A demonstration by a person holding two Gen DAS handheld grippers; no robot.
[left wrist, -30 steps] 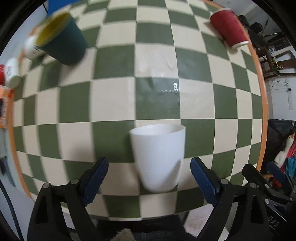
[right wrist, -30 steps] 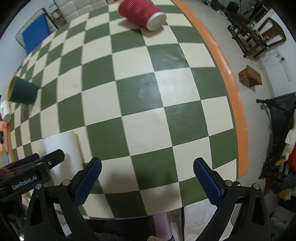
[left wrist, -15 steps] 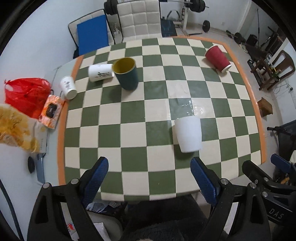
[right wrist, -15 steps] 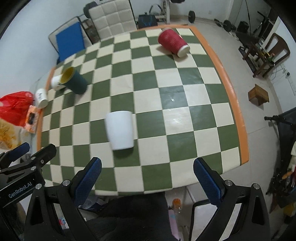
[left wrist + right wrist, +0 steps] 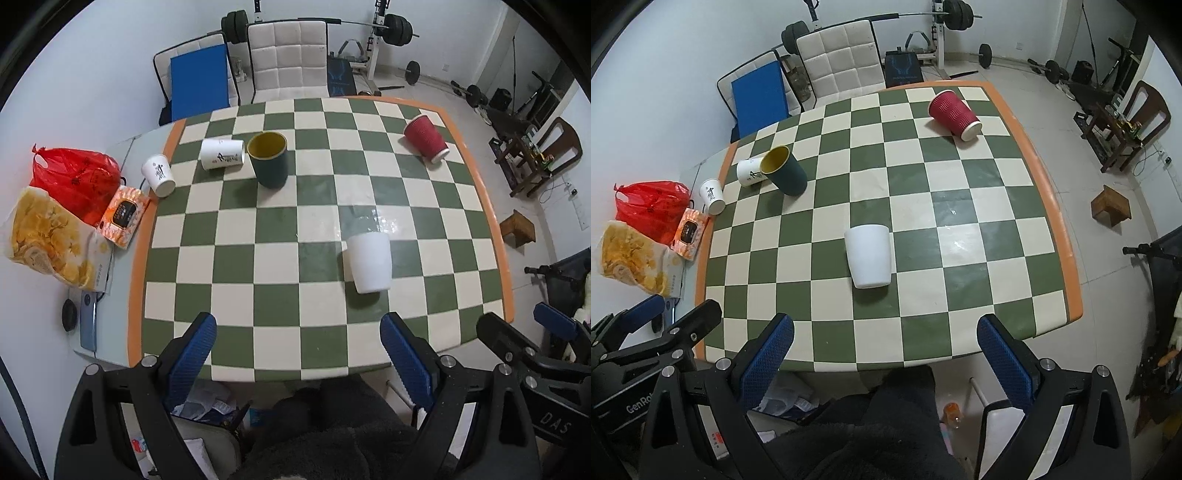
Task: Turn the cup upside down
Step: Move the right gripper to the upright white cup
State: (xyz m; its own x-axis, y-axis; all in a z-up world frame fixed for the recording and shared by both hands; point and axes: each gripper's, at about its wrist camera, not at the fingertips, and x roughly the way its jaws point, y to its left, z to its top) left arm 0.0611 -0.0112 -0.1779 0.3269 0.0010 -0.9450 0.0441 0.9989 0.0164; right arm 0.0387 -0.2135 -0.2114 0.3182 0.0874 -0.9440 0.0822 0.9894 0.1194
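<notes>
A plain white cup (image 5: 369,261) stands upside down on the checkered table (image 5: 258,266), wide rim on the cloth and closed base up; it also shows in the right wrist view (image 5: 868,255). My left gripper (image 5: 298,350) is open and empty, held high above the table's near edge, well back from the cup. My right gripper (image 5: 884,358) is open and empty too, at a similar height over the near edge. The left gripper's body (image 5: 650,347) shows at the lower left of the right wrist view.
A dark teal cup with yellow inside (image 5: 269,158) stands upright at the far left. A white printed cup (image 5: 221,154) lies beside it. A red ribbed cup (image 5: 424,138) lies at the far right. Another white cup (image 5: 158,174), a red bag (image 5: 74,177) and snack packets (image 5: 55,240) sit off the left edge.
Both grippers have pulled up and back from close to the table to high above its near edge. The white cup stays upside down where it stood.
</notes>
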